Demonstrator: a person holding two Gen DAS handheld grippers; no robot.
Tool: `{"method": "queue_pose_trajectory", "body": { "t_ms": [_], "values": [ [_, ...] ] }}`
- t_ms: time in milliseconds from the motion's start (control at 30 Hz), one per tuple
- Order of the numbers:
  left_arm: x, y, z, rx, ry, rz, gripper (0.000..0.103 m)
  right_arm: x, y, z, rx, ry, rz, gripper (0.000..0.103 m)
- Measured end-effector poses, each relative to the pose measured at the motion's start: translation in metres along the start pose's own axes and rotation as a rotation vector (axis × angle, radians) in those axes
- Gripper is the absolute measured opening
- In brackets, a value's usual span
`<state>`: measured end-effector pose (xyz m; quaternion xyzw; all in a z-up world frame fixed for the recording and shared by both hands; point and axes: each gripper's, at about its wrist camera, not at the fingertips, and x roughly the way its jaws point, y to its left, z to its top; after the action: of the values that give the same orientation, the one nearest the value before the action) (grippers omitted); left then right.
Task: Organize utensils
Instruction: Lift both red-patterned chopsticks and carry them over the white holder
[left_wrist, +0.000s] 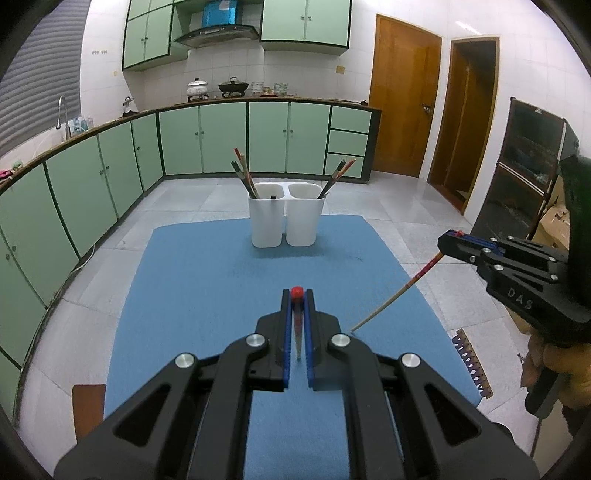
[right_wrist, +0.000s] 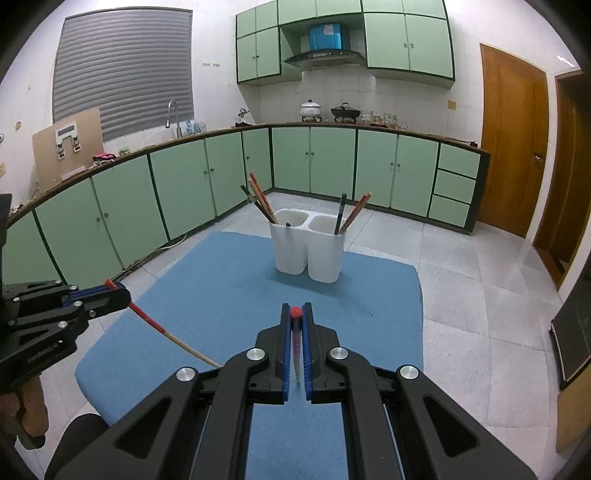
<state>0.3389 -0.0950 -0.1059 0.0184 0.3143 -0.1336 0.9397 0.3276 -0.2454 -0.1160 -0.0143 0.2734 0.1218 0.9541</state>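
The left gripper (left_wrist: 297, 295) clamped a red-tipped chopstick (left_wrist: 297, 332) between its fingers, its pale end pointing back; the right gripper (right_wrist: 295, 314) likewise clamped another chopstick (right_wrist: 296, 347).

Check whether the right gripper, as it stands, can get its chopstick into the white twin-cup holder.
Probably yes: the right gripper, jaws clamped on a red-capped chopstick, faces the white twin-cup plastic holder across bare blue mat; nothing lies between.
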Motion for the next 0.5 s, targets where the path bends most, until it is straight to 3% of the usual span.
{"method": "queue_pose_trajectory", "body": {
  "t_ms": [500],
  "values": [
    [-0.023,-0.01,0.046,0.054,-0.077,0.002,0.005,-0.029,-0.004,0.073,-0.023,-0.037,0.037,0.005]
  ]
}}
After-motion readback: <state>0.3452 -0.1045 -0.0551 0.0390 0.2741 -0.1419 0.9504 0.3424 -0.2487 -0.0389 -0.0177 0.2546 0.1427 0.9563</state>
